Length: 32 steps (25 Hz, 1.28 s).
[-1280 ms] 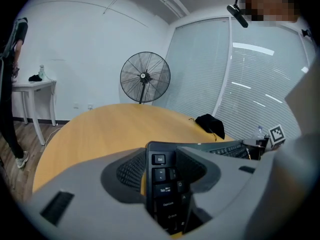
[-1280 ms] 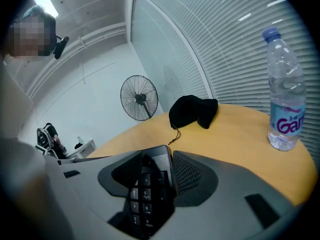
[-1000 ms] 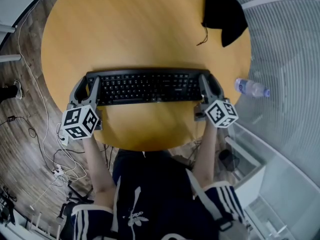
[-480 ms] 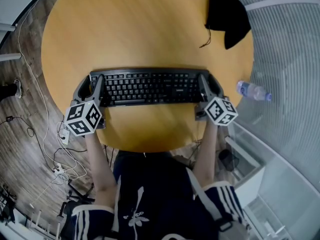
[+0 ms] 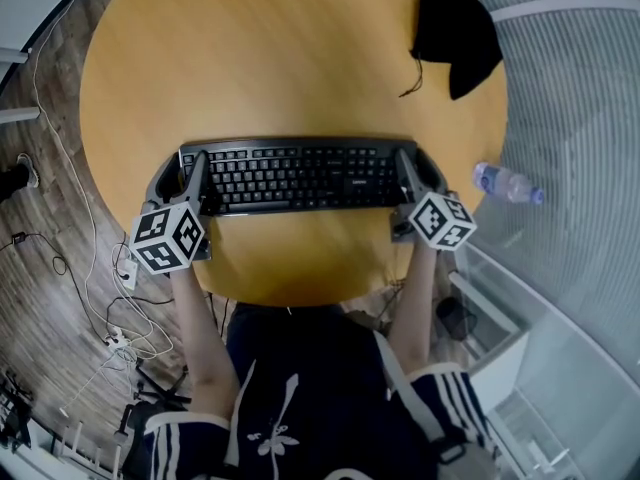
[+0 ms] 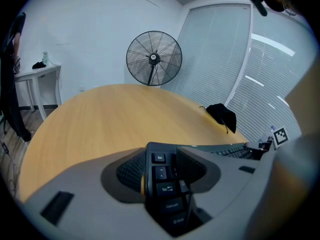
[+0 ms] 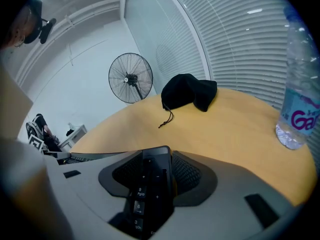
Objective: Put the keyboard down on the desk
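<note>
A black keyboard (image 5: 300, 174) lies crosswise over the near part of the round wooden desk (image 5: 280, 58). My left gripper (image 5: 188, 176) is shut on its left end, where the Esc and Tab keys (image 6: 162, 176) sit between the jaws. My right gripper (image 5: 412, 172) is shut on its right end, clamping the number pad (image 7: 150, 186). Whether the keyboard touches the desk or hovers just above it cannot be told.
A black pouch (image 5: 452, 28) with a drawstring lies at the far right of the desk. A water bottle (image 5: 505, 180) stands at the desk's right rim, close to my right gripper. A floor fan (image 6: 153, 59) stands beyond the desk. Cables (image 5: 60, 258) run over the floor at left.
The keyboard and both grippers have shifted slightly to the right since a second ago. Little has moved in the last half second.
</note>
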Motion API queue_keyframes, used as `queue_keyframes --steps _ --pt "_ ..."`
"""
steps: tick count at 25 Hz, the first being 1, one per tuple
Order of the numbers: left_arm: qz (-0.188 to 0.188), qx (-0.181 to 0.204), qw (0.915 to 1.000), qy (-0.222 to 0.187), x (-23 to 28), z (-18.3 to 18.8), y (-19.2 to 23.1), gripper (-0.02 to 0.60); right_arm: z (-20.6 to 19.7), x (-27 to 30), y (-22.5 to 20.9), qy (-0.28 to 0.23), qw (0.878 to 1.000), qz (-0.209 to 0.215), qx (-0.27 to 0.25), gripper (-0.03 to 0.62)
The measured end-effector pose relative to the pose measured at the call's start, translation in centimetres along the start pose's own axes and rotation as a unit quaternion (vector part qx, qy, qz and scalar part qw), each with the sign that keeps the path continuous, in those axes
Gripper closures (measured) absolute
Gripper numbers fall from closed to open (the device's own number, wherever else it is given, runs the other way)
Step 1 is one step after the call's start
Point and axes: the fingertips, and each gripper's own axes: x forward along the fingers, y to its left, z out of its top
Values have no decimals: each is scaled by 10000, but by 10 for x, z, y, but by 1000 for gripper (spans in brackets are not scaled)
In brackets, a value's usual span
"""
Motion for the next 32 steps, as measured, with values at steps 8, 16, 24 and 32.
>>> queue_keyframes --steps 8,16,24,32 --pt "80 48 9999 101 3 -2 2 394 -7 3 -2 239 9997 -92 24 414" --pt "22 -72 9999 113 4 -3 3 393 -3 4 1 223 9996 -178 -53 414" --pt "-55 -154 9998 128 6 -3 3 393 -5 6 -4 211 9994 -245 -123 414" --pt "120 -62 9999 -97 3 -2 1 393 -1 3 -6 128 9986 -293 -416 414"
